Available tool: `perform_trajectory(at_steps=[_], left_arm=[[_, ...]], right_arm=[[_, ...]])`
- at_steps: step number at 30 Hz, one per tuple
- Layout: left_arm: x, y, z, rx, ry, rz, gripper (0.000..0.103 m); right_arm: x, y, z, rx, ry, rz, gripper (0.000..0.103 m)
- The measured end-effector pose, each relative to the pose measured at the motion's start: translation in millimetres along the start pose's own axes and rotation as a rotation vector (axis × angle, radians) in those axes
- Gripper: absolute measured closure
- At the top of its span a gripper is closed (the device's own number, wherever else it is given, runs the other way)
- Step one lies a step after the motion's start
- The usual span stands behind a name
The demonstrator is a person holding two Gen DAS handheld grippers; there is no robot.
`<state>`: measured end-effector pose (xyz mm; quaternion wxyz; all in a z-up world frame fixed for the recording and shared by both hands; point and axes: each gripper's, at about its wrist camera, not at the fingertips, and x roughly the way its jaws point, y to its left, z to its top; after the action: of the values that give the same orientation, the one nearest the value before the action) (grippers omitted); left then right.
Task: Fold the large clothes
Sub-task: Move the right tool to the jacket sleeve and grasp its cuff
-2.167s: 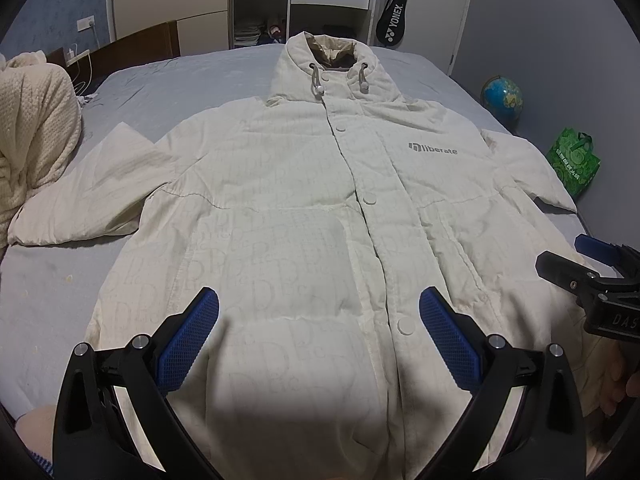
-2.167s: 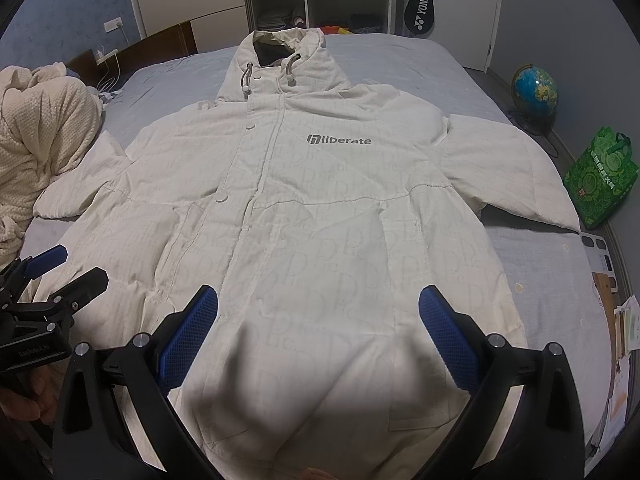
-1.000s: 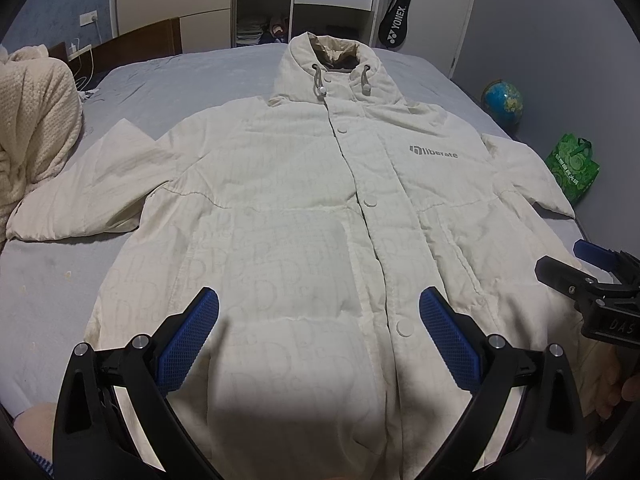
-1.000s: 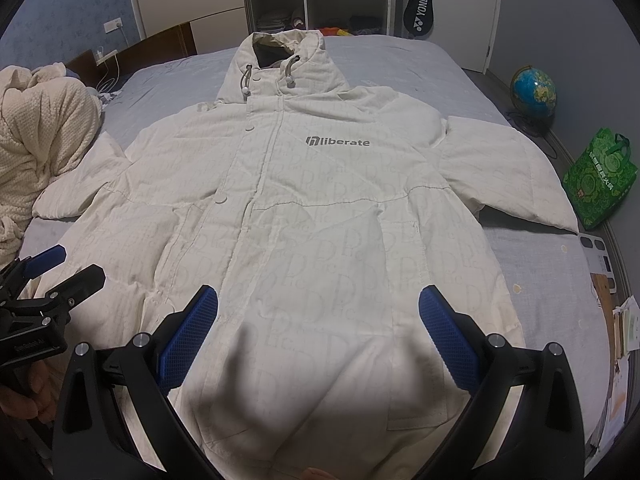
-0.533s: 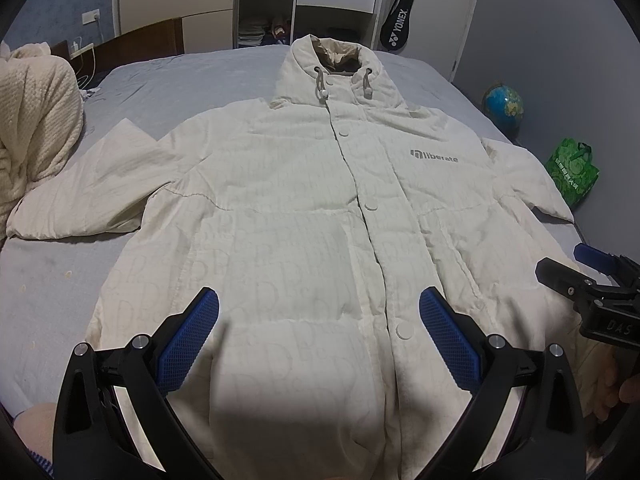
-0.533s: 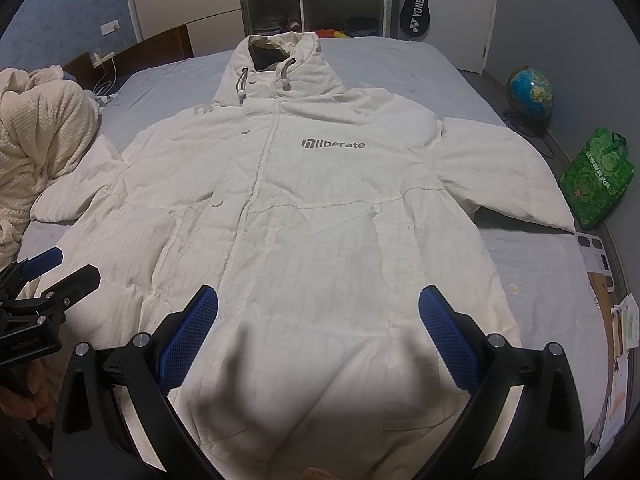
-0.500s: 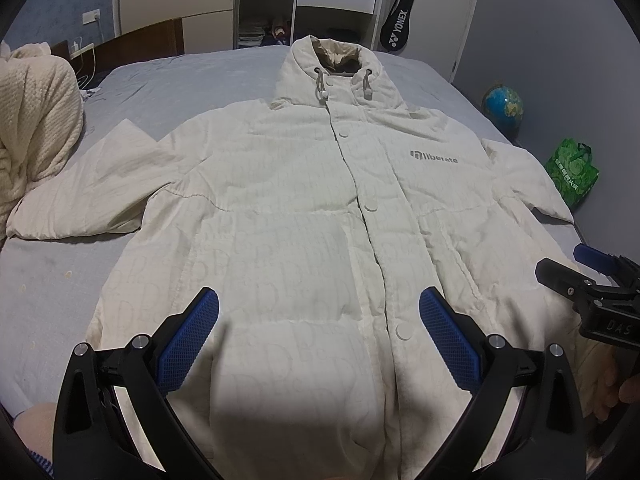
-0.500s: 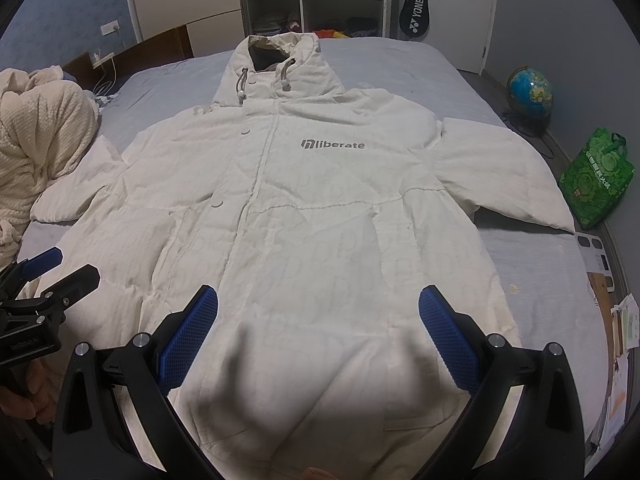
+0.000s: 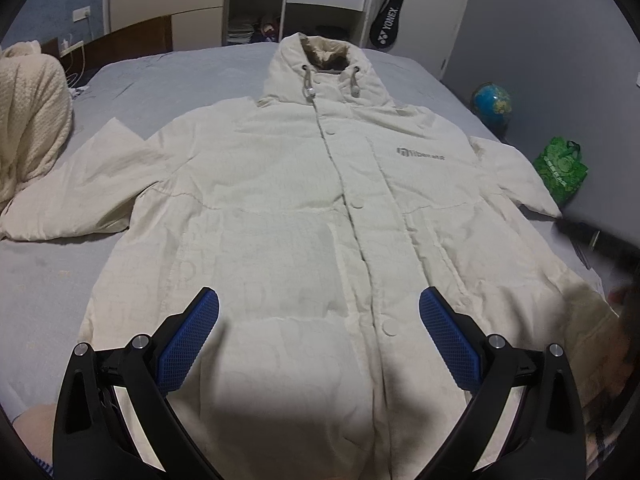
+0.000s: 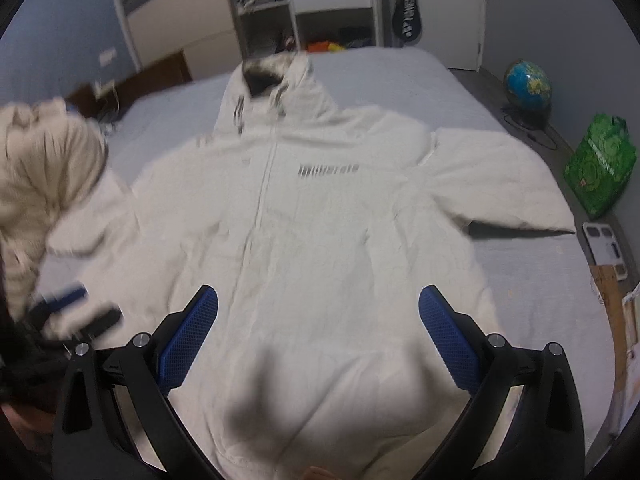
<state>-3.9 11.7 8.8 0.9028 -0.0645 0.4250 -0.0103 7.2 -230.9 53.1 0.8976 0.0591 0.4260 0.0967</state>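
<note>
Basically puffy cream quilted coat [image 9: 304,216] flat on gray bed [image 9: 44,280], both grippers' ribbed blue fingers [image 9: 188,344] wide apart.

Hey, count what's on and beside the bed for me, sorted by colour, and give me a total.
Cream: 2, the jacket and the knit blanket on the bed.
Green: 1, the bag on the floor.
Blue: 1, the globe.
Black: 1, the racket case.
Total: 5
</note>
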Motion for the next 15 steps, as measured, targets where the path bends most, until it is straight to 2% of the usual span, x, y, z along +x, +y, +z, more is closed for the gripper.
perform_trajectory(at_steps=[4,9,13,15], left_arm=[[2,-2,0,0.003,0.006,-0.016,0.006],[3,-5,2,0.007,0.013,-0.024,0.006],[6,-5,2,0.002,0.029,-0.024,0.006],[10,-5,2,-0.003,0.047,-0.028,0.006]], right_arm=[[-25,-44,32,0.083,-0.082,-0.007,0.006],[-22,-122,53,0.172,-0.068,-0.033,0.006],[-9,-192,50,0.286,-0.047,-0.026,0.006],[-3,-221,48,0.346,-0.047,-0.055,0.006]])
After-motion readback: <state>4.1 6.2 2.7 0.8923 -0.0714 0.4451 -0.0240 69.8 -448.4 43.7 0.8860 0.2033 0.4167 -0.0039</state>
